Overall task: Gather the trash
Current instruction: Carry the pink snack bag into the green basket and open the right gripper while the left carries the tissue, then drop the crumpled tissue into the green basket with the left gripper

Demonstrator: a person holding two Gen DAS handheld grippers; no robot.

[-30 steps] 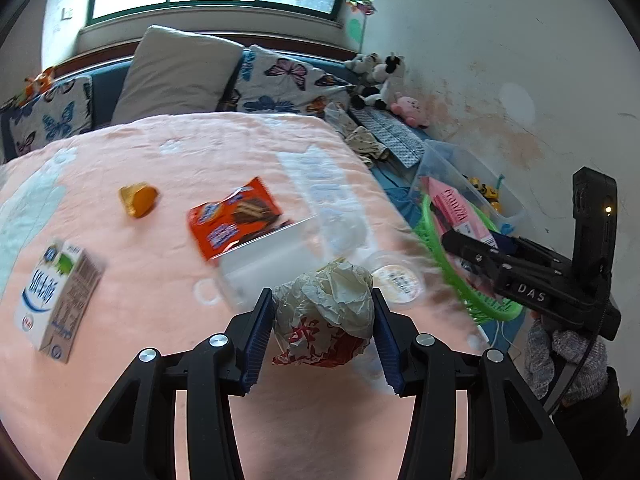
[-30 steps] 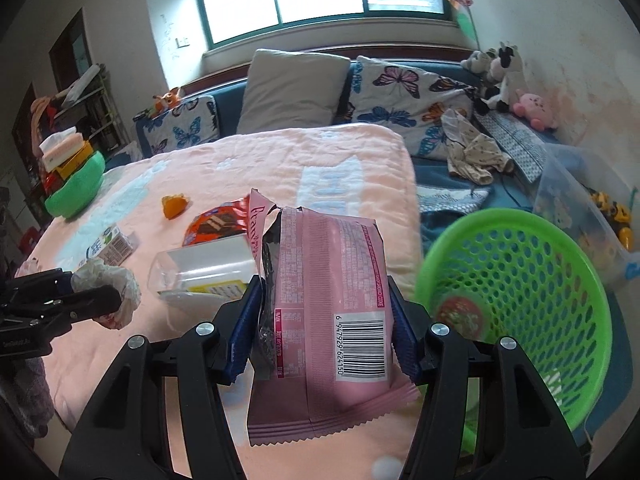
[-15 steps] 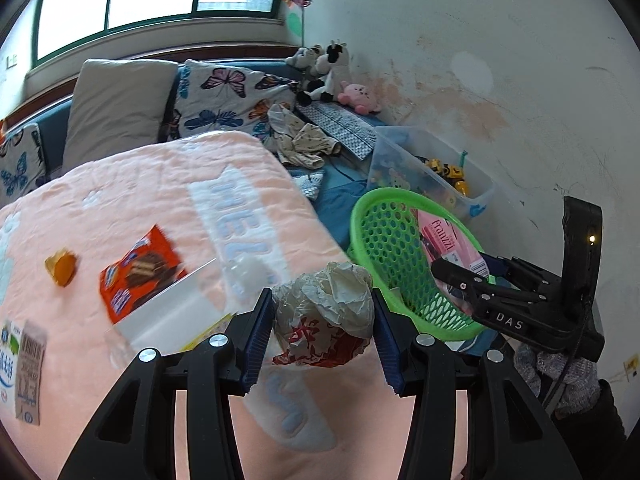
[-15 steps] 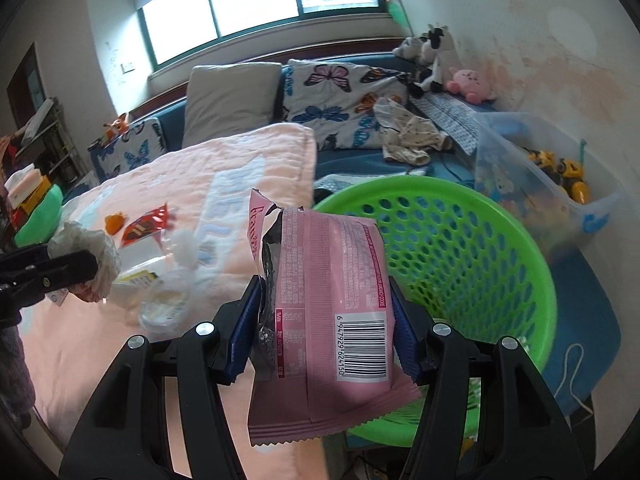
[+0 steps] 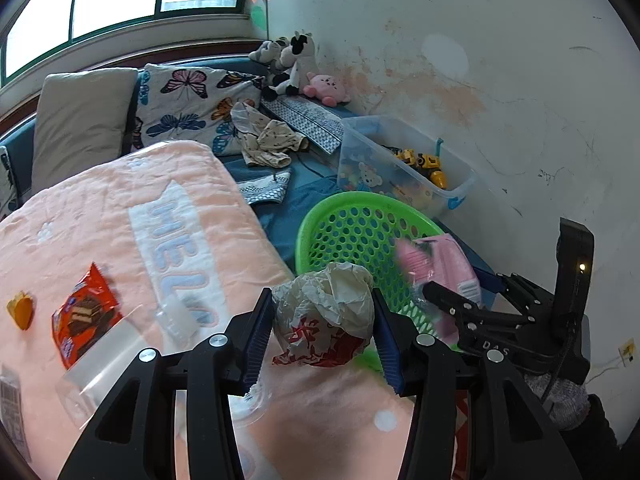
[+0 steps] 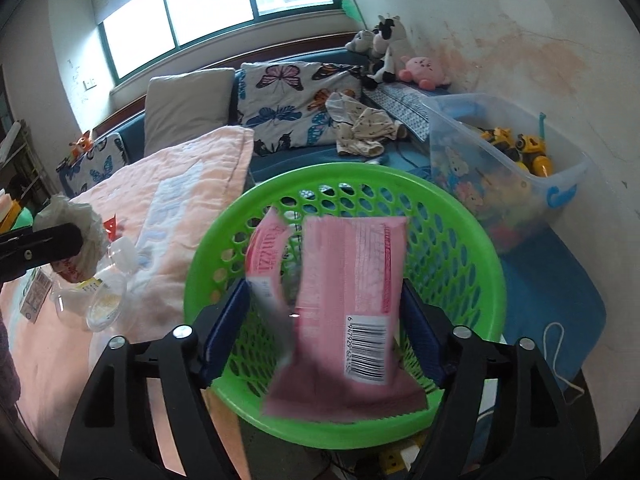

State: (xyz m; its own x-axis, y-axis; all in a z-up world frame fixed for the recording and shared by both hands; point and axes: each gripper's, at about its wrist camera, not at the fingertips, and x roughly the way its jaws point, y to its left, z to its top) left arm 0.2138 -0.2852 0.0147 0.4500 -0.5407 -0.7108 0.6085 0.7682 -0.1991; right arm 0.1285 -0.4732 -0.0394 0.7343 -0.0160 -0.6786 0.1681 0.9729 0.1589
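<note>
My left gripper is shut on a crumpled white and red paper wrapper, held above the bed's edge beside the green basket. My right gripper stands open over the green basket. The pink snack bag is blurred between its fingers, loose and tilting down into the basket. The bag also shows in the left wrist view, by the right gripper. The left gripper and wrapper show at the left of the right wrist view.
On the peach blanket lie an orange snack pack, a small orange piece, and a clear plastic container. A clear toy bin stands behind the basket by the wall. Pillows and plush toys line the back.
My right gripper has moved over the basket and opened, and the pink bag is dropping free. My left gripper has carried the wrapper closer to the basket.
</note>
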